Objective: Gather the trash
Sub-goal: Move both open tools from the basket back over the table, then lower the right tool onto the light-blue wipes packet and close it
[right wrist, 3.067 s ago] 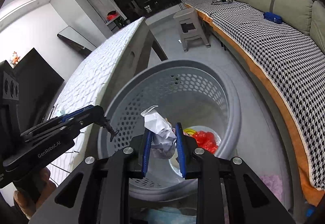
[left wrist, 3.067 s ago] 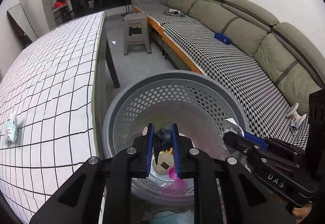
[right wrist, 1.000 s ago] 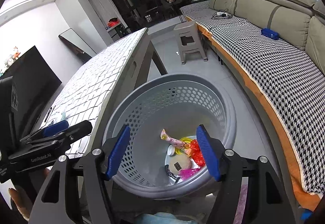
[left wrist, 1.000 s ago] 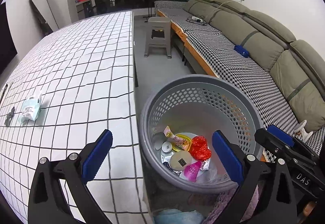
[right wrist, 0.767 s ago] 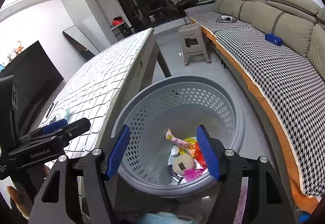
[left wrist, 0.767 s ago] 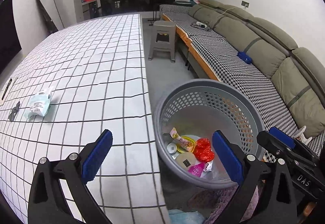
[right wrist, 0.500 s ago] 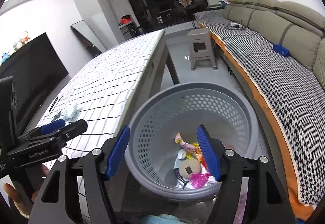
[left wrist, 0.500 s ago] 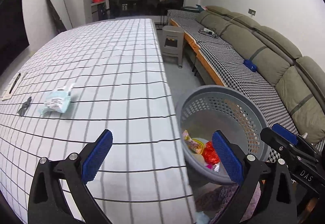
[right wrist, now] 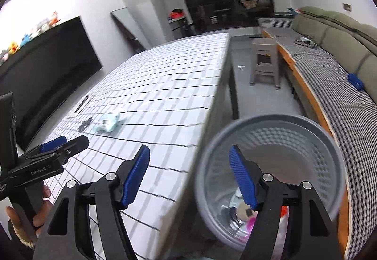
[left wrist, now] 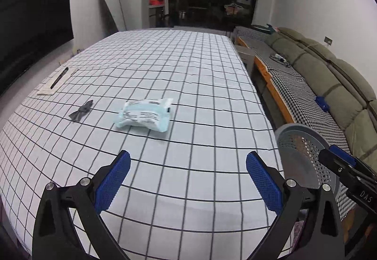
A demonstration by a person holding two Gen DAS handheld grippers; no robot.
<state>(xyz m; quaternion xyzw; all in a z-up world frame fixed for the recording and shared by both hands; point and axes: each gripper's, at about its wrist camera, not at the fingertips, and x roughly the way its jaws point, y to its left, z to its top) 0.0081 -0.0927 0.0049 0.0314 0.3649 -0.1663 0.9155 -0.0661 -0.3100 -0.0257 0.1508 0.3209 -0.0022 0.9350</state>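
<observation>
Trash item: pale blue and white crumpled plastic packet (left wrist: 145, 116), lying flat near the middle of the white black-gridded tablecloth (left wrist: 179, 66), beside a small dark grey scrap (left wrist: 81, 111). Left gripper (left wrist: 187, 177): blue pads spread wide, nothing between them, above the cloth short of the packet. Right gripper (right wrist: 189, 176): jaws apart, empty, over the table edge and the grey perforated plastic basket (right wrist: 329, 154). Basket stands on the floor against the table, holding mixed wrappers (right wrist: 240, 211). Black pen on a paper sheet (left wrist: 59, 75) lies at the cloth's far left.
</observation>
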